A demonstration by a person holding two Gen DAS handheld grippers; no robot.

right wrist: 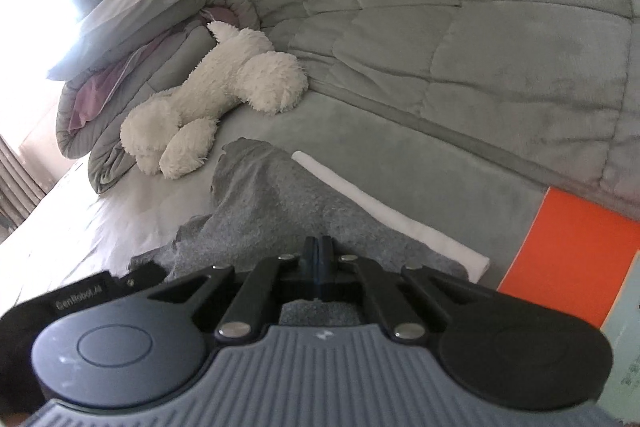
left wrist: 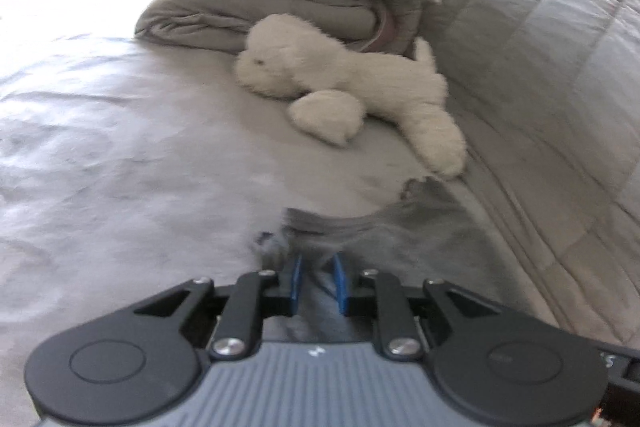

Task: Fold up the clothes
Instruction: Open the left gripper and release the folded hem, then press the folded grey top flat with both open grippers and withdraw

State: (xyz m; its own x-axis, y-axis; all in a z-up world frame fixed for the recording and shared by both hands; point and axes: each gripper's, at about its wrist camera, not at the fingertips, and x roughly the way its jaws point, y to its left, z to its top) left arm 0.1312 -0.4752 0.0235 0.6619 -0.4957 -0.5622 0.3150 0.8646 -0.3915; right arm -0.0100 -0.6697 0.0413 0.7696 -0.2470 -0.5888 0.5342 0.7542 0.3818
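Both grippers sit low over a grey garment [right wrist: 272,203] on the bed [left wrist: 100,147]. Left gripper [left wrist: 318,281] has its blue fingers a little apart with bunched grey cloth between them, gripping it as far as I can tell. Right gripper [right wrist: 318,259] is clenched tight, fingers together at the garment's edge. Just past the cloth lies a white plush toy [right wrist: 216,95], leaning on 1 stack of folded bedding [right wrist: 152,27]. White roll [right wrist: 384,211] right beside the garment, orange panel [right wrist: 568,251] further right.
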